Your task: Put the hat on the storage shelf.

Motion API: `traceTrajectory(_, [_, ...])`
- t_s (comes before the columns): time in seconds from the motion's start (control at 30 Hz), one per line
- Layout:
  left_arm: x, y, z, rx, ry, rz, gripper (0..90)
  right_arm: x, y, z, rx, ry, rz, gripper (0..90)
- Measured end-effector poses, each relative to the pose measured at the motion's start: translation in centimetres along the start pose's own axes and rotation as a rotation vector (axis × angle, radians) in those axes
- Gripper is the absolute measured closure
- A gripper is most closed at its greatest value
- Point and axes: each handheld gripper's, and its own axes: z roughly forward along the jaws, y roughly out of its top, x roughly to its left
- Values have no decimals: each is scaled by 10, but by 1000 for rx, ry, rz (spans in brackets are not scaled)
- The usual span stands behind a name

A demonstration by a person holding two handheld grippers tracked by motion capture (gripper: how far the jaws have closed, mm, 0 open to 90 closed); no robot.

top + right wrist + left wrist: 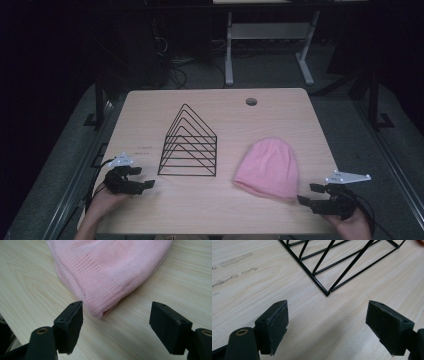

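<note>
Jaws on both grippers are spread wide and hold nothing — left gripper sits near the rack, right gripper just beside the hat, flat on the tabletop. Nothing looks started yet.

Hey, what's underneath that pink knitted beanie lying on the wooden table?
The pink knitted beanie lies flat on the light wooden table, bare wood all around it. Whatever might sit beneath or inside it is covered by the fabric, so I cannot tell. The right gripper is open near its ribbed corner.
</note>
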Motion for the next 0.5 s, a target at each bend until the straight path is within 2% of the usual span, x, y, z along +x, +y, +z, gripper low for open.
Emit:
traceTrajectory(0.33, [-1, -1, -1, -5, 4, -7, 184, 5, 5, 3, 5, 11, -6, 237])
traceTrajectory(0.5, [-2, -2, -2, -4, 6, -9, 184, 7, 9, 0, -24, 13, -3, 232])
